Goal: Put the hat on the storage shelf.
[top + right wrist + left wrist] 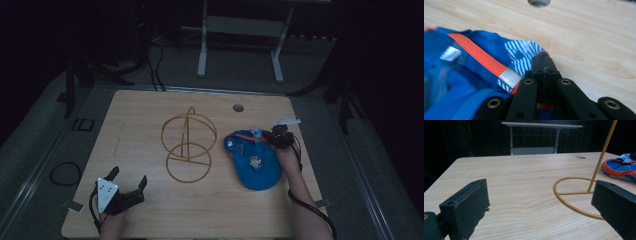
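Listing what we find on the wooden table (150, 210): one blue cap (255, 162), lying on the right half, crown up, with an orange band along its rear edge and a striped lining inside. We note the right gripper (267, 138) at the far rear edge of the cap; in the right gripper view its jaws are pressed together on the orange-trimmed rim of the cap (486, 75), just beside a small silver tab on the band. No gap shows between the jaws there.

One yellow wire stand (189, 145), made of a flat ring base, an upright rod and a round hoop, sits mid-table, just left of the cap; whether the two touch we cannot tell.

One left gripper (129, 180), near the front left corner of the table, jaws spread wide with nothing between them. In the left gripper view we see the stand's base ring (574, 195) ahead and the cap (621, 167) beyond it.
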`<action>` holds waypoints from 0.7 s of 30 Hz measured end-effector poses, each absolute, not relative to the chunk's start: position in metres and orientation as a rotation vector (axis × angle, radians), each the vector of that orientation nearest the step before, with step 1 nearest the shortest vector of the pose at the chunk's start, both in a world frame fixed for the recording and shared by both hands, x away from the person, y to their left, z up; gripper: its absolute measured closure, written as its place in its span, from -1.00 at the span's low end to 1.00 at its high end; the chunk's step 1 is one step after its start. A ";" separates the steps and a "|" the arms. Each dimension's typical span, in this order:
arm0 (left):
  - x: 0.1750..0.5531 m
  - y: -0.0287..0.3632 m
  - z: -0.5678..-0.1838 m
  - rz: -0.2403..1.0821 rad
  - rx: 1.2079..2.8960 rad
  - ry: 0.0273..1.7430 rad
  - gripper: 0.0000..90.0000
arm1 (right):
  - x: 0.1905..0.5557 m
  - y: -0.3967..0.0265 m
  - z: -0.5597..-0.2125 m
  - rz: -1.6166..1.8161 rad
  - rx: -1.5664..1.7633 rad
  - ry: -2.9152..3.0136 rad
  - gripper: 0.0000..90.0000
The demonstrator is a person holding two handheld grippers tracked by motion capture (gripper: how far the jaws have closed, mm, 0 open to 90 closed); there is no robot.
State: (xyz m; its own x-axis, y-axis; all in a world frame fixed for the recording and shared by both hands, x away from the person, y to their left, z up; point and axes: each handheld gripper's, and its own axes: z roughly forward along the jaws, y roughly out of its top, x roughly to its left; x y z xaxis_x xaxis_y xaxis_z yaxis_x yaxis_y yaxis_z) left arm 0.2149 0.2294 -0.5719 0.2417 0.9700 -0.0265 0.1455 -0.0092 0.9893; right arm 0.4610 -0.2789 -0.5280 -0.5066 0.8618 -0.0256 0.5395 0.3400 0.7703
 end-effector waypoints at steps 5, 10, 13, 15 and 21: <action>0.215 0.228 -0.572 0.955 1.422 1.130 -0.96 | 0.453 -0.279 -0.510 1.035 1.169 2.155 1.00; 0.215 0.228 -0.572 0.954 1.427 1.136 -0.96 | 0.445 -0.277 -0.491 1.075 1.115 2.133 1.00; 0.215 0.227 -0.573 0.947 1.434 1.137 -0.96 | 0.440 -0.277 -0.480 1.110 1.093 2.116 1.00; 0.215 0.227 -0.573 0.943 1.425 1.134 -0.96 | 0.437 -0.276 -0.472 1.123 1.072 2.107 1.00; 0.214 0.224 -0.572 0.921 1.447 1.121 -0.96 | 0.423 -0.272 -0.445 1.161 0.992 2.078 1.00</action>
